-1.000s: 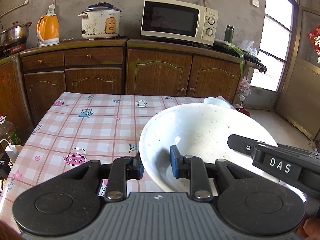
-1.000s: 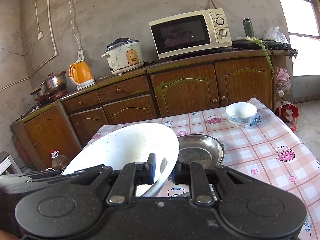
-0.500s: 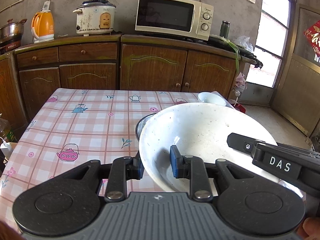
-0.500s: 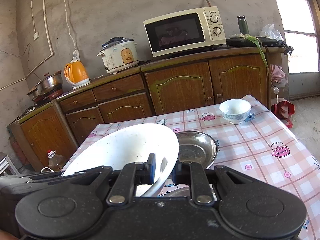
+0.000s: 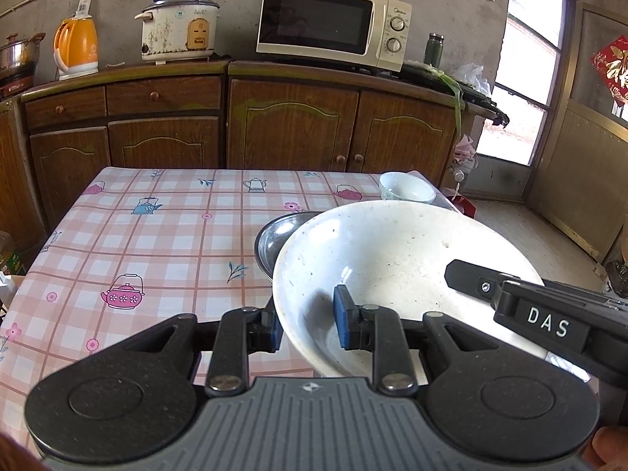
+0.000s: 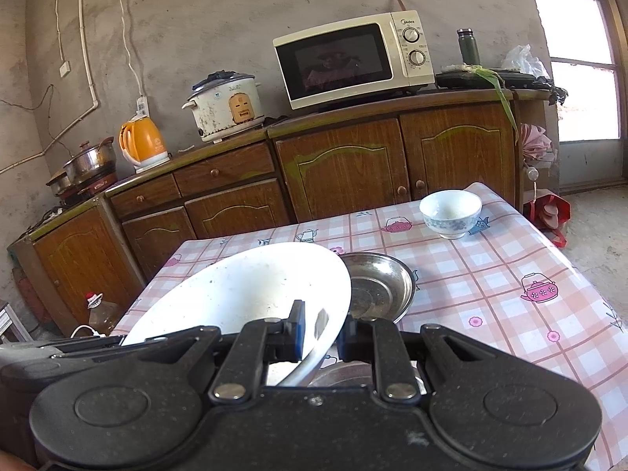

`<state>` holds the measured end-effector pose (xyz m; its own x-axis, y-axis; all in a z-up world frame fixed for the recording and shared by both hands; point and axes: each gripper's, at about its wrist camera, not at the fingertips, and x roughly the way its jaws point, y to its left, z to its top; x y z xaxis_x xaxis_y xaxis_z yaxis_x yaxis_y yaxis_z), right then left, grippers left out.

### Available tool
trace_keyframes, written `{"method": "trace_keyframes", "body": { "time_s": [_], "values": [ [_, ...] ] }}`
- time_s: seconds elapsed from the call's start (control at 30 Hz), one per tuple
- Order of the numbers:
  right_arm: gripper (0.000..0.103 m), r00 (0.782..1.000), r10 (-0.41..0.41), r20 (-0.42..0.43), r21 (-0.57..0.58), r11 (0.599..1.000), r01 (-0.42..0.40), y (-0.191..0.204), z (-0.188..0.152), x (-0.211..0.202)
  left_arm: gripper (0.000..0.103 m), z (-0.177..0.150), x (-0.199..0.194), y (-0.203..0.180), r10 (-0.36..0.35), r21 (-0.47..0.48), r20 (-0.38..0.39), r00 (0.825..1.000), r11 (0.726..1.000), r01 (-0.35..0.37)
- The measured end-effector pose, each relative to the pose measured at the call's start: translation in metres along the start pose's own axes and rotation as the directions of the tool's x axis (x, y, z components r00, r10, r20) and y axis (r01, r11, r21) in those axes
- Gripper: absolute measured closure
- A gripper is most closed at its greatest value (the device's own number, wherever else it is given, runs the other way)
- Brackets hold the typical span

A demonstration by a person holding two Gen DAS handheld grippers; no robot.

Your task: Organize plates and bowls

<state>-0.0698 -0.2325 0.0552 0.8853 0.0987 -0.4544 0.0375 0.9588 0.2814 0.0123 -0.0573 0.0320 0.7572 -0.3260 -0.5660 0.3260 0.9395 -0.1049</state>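
Note:
A large white bowl (image 5: pixel 392 259) hangs tilted above the checked tablecloth (image 5: pixel 157 235), held from both sides. My left gripper (image 5: pixel 306 325) is shut on its left rim, one pad inside the bowl and one outside. My right gripper (image 6: pixel 320 333) is shut on the opposite rim of the white bowl (image 6: pixel 243 290), and its black body (image 5: pixel 545 318) shows at the right in the left wrist view. Behind the bowl a steel dish (image 6: pixel 376 290) lies on the table, partly hidden. A small blue-patterned white bowl (image 6: pixel 451 212) stands near the far right corner.
Wooden cabinets (image 5: pixel 290 125) run behind the table, carrying a microwave (image 5: pixel 333 27), a rice cooker (image 5: pixel 180 27) and an orange kettle (image 5: pixel 76 47). The table's right edge (image 6: pixel 581 271) drops to a bare floor. Another steel rim (image 6: pixel 341 373) shows under the held bowl.
Both grippers keep their hold on the white bowl. The steel dish has come into sight past the bowl's left rim in the left wrist view, and the small bowl shows more fully.

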Motion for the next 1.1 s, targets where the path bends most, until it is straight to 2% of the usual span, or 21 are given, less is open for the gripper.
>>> {"method": "trace_keyframes", "body": {
  "time_s": [1.1],
  "values": [
    [0.082,0.999,-0.049,-0.022,0.009,0.999,0.049,-0.018,-0.016,-0.010,0.078,-0.014,0.009,-0.015,-0.054,-0.011,-0.051,0.997,0.999,0.053]
  ]
}}
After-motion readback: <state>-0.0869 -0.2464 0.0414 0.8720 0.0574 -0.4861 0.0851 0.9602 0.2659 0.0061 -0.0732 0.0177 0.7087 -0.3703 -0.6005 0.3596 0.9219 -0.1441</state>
